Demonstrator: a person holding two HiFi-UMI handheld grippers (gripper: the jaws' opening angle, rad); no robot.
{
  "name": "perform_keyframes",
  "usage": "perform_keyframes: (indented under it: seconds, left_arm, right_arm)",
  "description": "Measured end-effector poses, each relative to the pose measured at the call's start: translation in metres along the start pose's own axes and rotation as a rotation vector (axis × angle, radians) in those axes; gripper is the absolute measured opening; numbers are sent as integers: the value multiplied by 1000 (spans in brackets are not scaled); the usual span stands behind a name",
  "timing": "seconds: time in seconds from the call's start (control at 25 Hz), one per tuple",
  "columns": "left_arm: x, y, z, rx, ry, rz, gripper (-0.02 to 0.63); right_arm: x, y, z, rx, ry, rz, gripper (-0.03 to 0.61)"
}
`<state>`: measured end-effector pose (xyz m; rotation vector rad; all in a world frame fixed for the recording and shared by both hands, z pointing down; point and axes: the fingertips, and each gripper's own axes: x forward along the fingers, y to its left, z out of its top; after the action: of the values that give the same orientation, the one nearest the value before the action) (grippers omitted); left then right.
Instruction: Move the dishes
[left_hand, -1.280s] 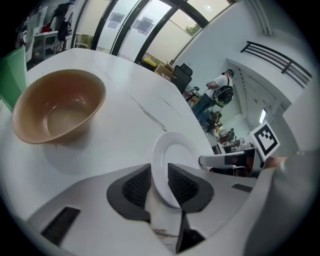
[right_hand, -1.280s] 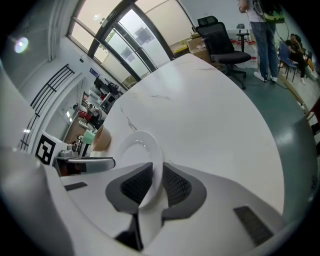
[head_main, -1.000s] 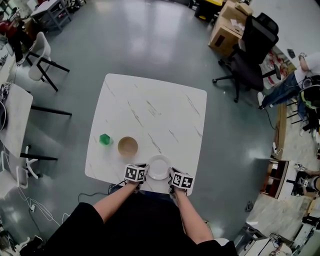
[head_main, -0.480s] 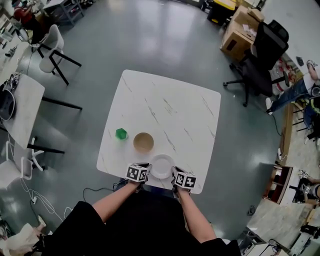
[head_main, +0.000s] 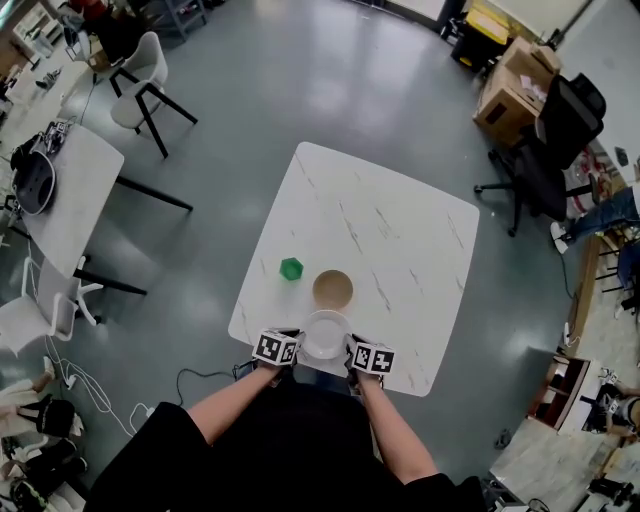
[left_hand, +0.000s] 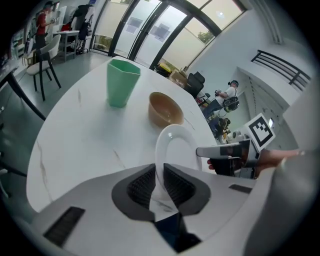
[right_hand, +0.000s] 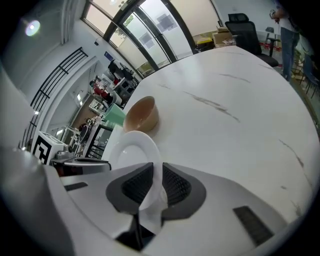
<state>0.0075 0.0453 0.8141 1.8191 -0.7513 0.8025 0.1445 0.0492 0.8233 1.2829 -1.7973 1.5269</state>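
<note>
Plate (head_main: 326, 335) near empty bowl (head_main: 333, 290), green cup (head_main: 291, 268)

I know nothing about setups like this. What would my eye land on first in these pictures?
First comes the white plate at the near edge of the white marble table. It is pinched by its rim from both sides, with the left gripper shut on one side and the right gripper shut on the other. Just beyond it on the table sit a tan bowl and, to the bowl's left, a green cup.
</note>
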Motion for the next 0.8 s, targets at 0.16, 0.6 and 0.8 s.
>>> perform_keyframes:
  seconds: [0.16,0.6,0.8]
  left_arm:
    - [-17,30,-3,4,22,-8,63]
    - [-35,94,14,84,59,-14,64]
    - [-32,103,21,109,91,-17,64]
  right_arm:
    - [19,27,-8,27,12,1,71]
    - [64,73,-3,80,-6,-52,71]
    - [70,76,2,89,-5,-92,71]
